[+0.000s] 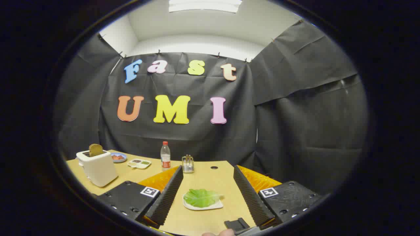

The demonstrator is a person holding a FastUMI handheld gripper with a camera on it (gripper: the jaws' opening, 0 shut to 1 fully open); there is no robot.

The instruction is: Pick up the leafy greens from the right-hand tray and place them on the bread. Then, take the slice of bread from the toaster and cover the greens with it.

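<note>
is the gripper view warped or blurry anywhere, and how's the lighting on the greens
Gripper view: strong fisheye bend, so the table edge curves; the ceiling light is blown out; the leafy greens on their tray, between the open gripper fingers, are evenly lit and sharp; the toaster looks slightly soft.

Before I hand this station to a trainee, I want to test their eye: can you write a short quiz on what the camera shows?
1. True or false: a slice stands in the toaster.
2. What lies between the open tongs?
A. a bottle
B. greens on a tray
C. a rack
3. Fill in: the bottle stands beside the ____ at the far edge of the table.

Key:
1. True.
2. B: the greens lie on the tray.
3. Rack.
</note>
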